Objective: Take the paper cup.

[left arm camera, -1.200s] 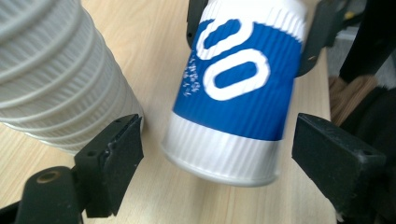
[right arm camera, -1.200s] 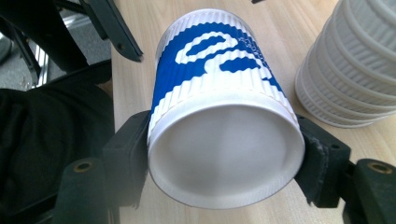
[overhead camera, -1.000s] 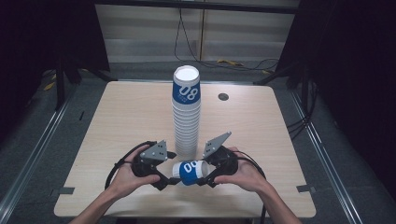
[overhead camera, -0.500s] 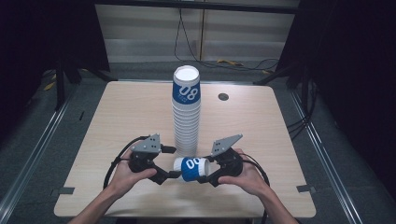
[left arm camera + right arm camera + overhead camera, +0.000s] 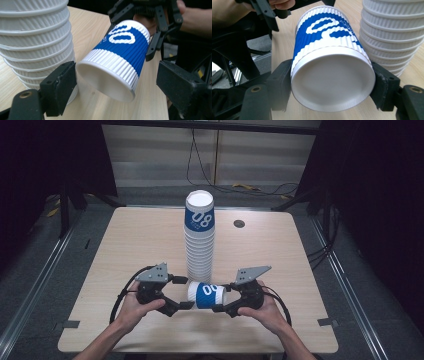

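Blue-and-white cup (image 5: 206,295) pulled clear of stack (image 5: 199,240), lying sideways, pinched at base by right gripper (image 5: 223,301); left gripper (image 5: 181,293) spread around its mouth, placement remaining.

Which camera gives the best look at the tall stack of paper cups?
The high view: the whole stack of paper cups stands upright on the table, its top cup blue-banded. The left gripper view catches just a few white ribbed rims at its left edge; the right gripper view catches similar rims at its right edge.
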{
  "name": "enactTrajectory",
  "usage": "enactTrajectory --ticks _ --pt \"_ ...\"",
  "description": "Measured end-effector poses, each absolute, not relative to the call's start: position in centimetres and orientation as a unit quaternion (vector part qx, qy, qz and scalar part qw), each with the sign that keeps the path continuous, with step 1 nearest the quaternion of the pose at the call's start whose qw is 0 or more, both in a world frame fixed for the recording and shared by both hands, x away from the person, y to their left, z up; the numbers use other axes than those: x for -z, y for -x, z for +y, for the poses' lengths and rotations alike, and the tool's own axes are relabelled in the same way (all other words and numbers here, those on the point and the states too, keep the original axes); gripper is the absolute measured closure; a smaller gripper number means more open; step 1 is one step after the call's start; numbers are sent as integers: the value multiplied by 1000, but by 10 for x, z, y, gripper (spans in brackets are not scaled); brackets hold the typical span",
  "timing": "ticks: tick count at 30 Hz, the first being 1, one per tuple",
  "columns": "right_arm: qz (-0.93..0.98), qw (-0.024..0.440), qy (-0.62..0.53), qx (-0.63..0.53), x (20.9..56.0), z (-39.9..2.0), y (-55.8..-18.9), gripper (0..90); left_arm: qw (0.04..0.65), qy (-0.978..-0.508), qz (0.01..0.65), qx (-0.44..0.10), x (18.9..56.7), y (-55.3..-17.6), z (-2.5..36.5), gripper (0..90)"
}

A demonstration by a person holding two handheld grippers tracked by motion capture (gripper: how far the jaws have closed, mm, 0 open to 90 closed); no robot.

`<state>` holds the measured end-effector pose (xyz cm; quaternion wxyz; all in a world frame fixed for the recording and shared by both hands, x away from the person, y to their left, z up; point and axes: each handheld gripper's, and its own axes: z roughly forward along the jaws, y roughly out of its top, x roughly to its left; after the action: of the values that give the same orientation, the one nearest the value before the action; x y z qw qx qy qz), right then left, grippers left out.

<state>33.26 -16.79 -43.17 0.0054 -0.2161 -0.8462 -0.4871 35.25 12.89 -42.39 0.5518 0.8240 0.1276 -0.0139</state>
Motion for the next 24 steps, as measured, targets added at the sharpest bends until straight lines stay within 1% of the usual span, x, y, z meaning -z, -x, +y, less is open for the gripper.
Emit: enactTrajectory --ticks 12,17,24 --pt "-832 8 201 517 437 -166 -329 293 564 -815 126 22 425 -352 129 160" --pt "-817 22 199 540 438 -166 -328 293 569 -812 134 14 424 -351 131 160" --pt "-803 27 189 564 436 -166 -326 294 588 -797 130 39 425 -351 131 155"
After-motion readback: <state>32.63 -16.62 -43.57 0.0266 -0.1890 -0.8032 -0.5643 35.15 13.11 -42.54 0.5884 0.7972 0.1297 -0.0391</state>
